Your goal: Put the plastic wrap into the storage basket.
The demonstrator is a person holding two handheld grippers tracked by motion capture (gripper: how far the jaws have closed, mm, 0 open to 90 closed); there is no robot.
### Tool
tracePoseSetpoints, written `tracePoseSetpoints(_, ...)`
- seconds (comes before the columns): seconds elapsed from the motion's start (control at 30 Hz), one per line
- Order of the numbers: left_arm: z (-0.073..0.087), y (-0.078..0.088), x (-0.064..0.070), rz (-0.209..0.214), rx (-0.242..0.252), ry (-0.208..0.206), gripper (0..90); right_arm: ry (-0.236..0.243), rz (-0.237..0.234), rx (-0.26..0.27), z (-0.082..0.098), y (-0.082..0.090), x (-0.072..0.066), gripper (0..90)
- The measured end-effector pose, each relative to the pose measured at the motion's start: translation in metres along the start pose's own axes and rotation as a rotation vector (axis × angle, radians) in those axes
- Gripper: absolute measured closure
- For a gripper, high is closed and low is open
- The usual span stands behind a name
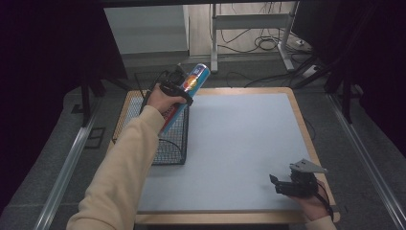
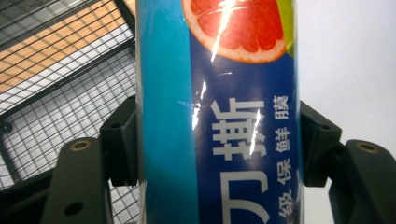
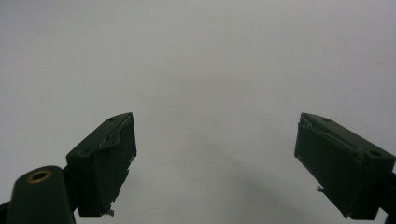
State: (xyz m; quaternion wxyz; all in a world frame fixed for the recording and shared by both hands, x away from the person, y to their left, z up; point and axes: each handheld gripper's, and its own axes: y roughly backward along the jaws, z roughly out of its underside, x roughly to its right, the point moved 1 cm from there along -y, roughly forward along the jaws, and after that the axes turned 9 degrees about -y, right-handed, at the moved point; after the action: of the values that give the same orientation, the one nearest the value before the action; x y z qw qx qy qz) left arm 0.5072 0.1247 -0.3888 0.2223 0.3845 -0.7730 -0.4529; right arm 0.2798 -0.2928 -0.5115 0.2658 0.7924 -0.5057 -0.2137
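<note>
- The left gripper [image 1: 178, 91] is clamped around a blue box of cling film [image 1: 187, 93] (grapefruit print on its side), its jaws pressing both sides in the left gripper view.
- The box [image 2: 219, 116] hangs tilted in the air, above the right edge of the wire basket [image 1: 168, 146] at the table's left.
- So the pick-up looks done; what seems left is lowering the box into the basket and letting go.
- The right gripper [image 1: 282, 184] rests near the table's [image 1: 239, 139] front right corner, jaws wide apart and holding nothing.

Cream sleeve [image 1: 119, 172], blk claws w/ brass screws [image 2: 80, 145]
</note>
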Motion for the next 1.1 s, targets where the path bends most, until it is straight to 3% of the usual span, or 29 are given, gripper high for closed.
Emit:
tracePoseSetpoints(0.3, 0.012, -0.004, -0.014, -0.027, -0.012, 0.016, 31.8, 0.005, 0.003, 0.001, 0.0, -0.001, 0.0, 13.2)
tracePoseSetpoints(0.57, 0.015, -0.019, -0.024, -0.058, -0.034, 0.008, 31.8, 0.0, 0.006, -0.003, 0.001, -0.001, 0.001, 13.2)
tracePoseSetpoints(0.97, 0.013, -0.035, -0.027, -0.078, -0.078, 0.0, 31.7, 0.002, 0.009, -0.005, 0.001, -0.001, 0.001, 13.2)
tracePoseSetpoints(1.1, 0.015, -0.04, -0.029, -0.096, -0.115, -0.008, 31.7, 0.001, 0.007, -0.005, 0.001, -0.001, 0.0, 13.2)
